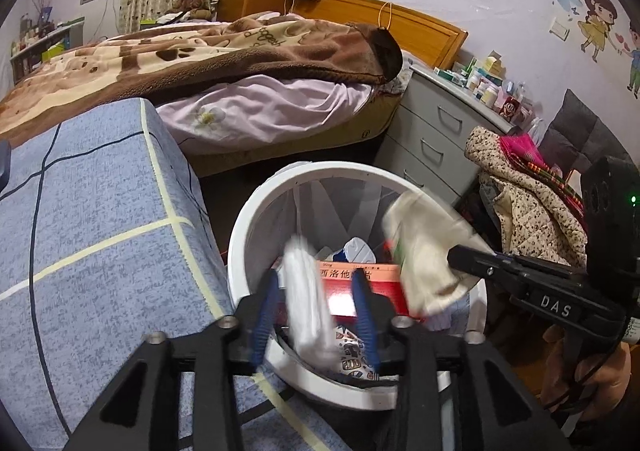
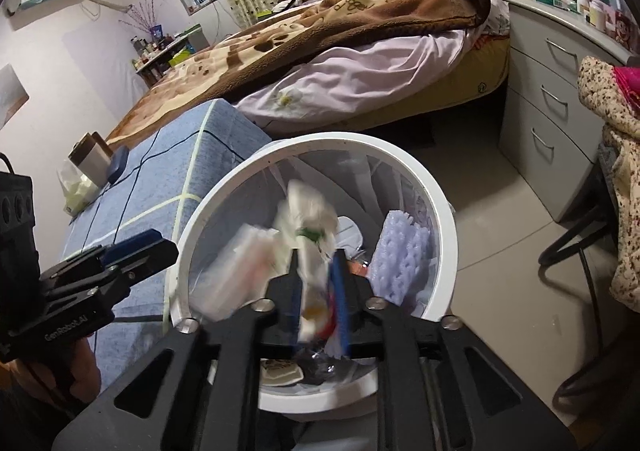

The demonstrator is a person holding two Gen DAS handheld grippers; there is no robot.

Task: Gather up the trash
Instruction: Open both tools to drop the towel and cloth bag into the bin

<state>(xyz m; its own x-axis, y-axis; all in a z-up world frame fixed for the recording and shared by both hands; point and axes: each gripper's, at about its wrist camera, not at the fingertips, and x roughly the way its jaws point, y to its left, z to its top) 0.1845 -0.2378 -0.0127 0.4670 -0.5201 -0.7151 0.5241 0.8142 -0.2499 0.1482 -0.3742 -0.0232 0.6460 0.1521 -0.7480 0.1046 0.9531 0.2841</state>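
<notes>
Both hand-held grippers hang over the mouth of the white trash bin. Left gripper has its blue-padded fingers spread apart, and a blurred white wad of paper sits between them without being pinched, above the bin's contents. Right gripper has its fingers drawn close on a crumpled white wrapper with green and red print, whose upper part stands up above the fingertips over the bin; the same wrapper shows in the left wrist view as a pale sheet at the tip of the right gripper. Inside the bin lie a red box with Chinese lettering, a lilac foam sheet leaning on the inner wall, and other scraps under a clear liner. Just beside the bin on one side stands a blue-covered surface with pale stripes; behind it is the bed with a brown blanket, and a grey chest of drawers stands near the headboard.
</notes>
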